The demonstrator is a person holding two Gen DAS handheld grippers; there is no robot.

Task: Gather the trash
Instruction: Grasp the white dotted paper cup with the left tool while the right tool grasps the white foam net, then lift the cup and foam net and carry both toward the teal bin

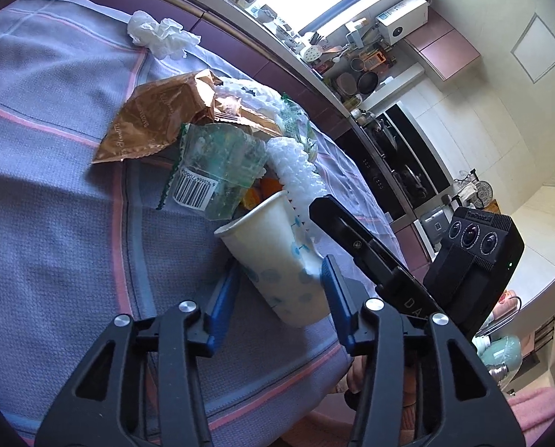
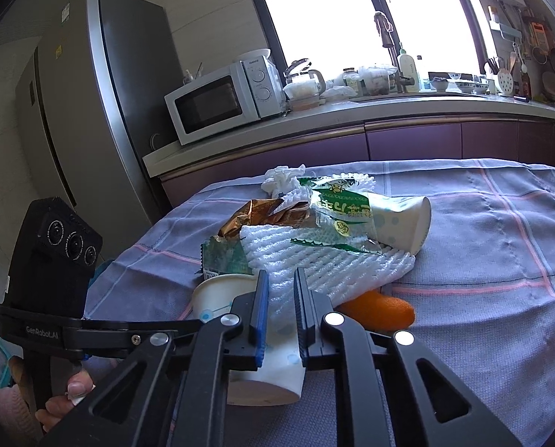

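Observation:
A heap of trash lies on a blue checked cloth (image 1: 54, 193). In the left wrist view my left gripper (image 1: 279, 272) is shut on a white paper cup with blue dots (image 1: 273, 257), held tilted. Beyond it lie a clear wrapper with a barcode (image 1: 218, 171), a brown foil bag (image 1: 154, 123), white foam netting (image 1: 296, 171) and a crumpled tissue (image 1: 162, 35). In the right wrist view my right gripper (image 2: 280, 287) has its jaws nearly together on the edge of the foam netting (image 2: 326, 264), above the same cup (image 2: 221, 294). A second cup (image 2: 400, 223), a green wrapper (image 2: 337, 205) and an orange peel (image 2: 381, 309) lie close by.
A kitchen counter (image 2: 314, 119) with a microwave (image 2: 218, 100), jars and a tap runs behind the table. A steel fridge (image 2: 91, 111) stands at the left. The left gripper's body (image 2: 50, 257) is at the table's near left edge.

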